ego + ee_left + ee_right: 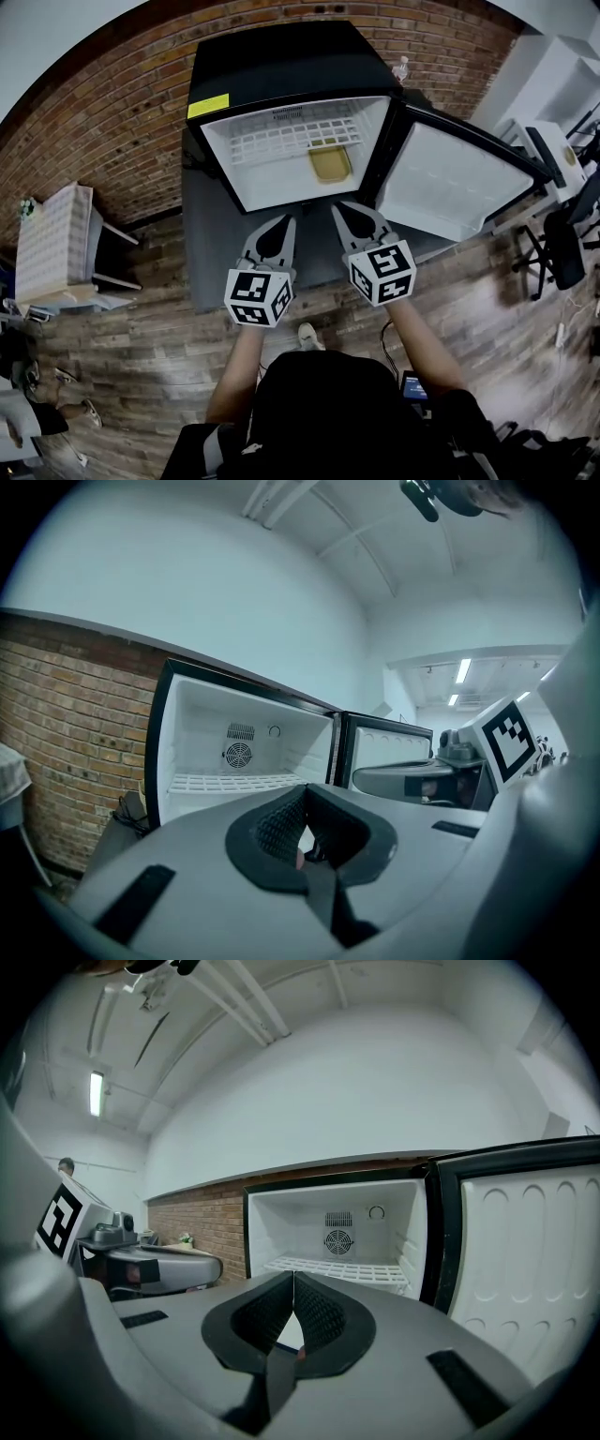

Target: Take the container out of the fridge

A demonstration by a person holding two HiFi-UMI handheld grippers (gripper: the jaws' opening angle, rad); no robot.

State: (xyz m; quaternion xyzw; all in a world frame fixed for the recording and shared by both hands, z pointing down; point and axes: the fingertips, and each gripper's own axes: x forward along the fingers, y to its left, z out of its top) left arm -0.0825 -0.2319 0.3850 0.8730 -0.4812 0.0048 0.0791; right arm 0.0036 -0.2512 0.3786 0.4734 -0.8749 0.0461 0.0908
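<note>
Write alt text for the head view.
A person holds the left gripper and right gripper, both shut and empty, before an open fridge with a yellow container inside. Its door hangs open rightward; brick wall behind, wood floor below.

Container (330, 164) — out of sight in both gripper views; contents too small to tell.

Fridge (291, 56): black shell, white liner, white wire shelf (291, 139). Sticker (207, 105) on it: plain yellow. Container (330, 165): pale yellow (lid and body not told apart). Wall (103, 122): red-brown brick, pale mortar lines. Floor (150, 356): grey-brown wood planks. Left gripper (284, 221) and right gripper (341, 210): grey bodies, black cross-hatched pads, white cubes with black square markers. Person's top (323, 403): black.
</note>
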